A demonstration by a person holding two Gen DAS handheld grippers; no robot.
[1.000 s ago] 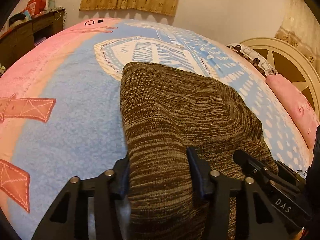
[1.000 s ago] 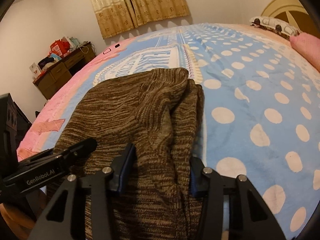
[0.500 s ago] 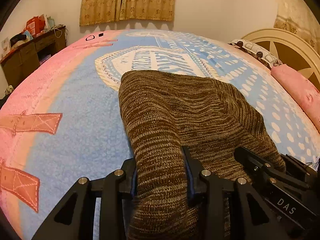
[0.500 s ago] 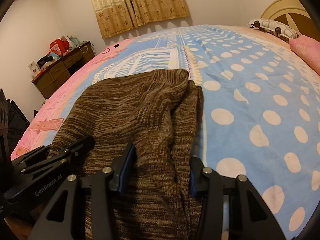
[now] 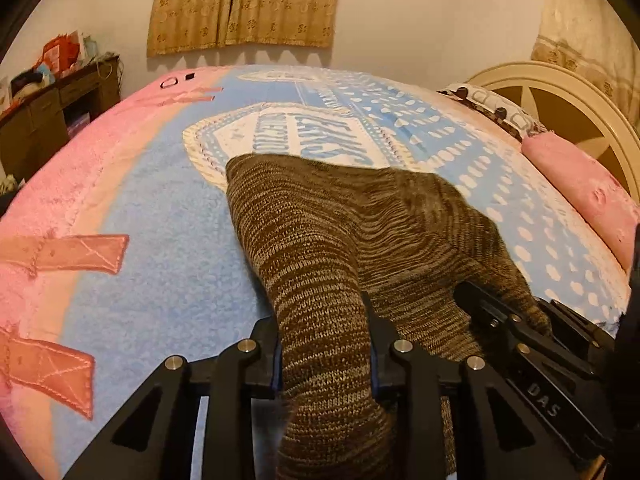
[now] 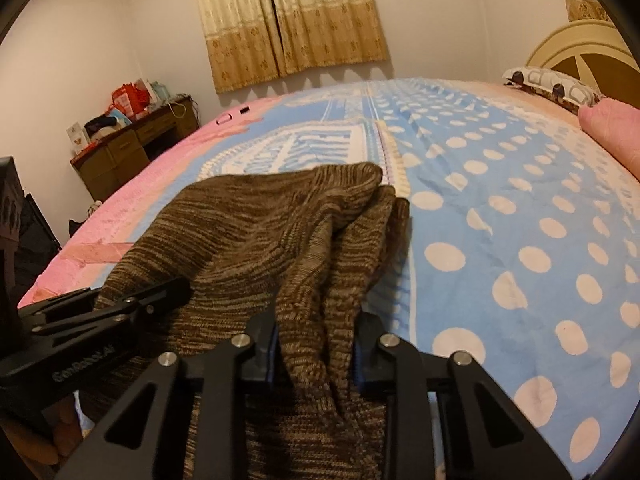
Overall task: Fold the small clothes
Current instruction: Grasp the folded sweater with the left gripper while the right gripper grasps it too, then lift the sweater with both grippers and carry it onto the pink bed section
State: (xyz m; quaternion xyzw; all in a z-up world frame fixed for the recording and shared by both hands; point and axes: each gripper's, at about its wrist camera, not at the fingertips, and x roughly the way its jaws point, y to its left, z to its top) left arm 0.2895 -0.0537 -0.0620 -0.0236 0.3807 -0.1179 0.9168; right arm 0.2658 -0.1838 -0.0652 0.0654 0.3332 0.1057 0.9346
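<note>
On the blue and pink bedspread [image 5: 168,240] lay a brown knitted garment [image 5: 344,224], its far edge resting on the printed white panel and its near end lifted toward the cameras. Both claws had hold of that near end: the left gripper [image 5: 325,344] was clamped on a bunched strip of knit, and the right gripper [image 6: 316,340] pinched a gathered fold just beside it. Pink pillow [image 5: 588,192] lay by the headboard. A wooden desk [image 6: 132,148] stood far left, its clutter perhaps bags.
</note>
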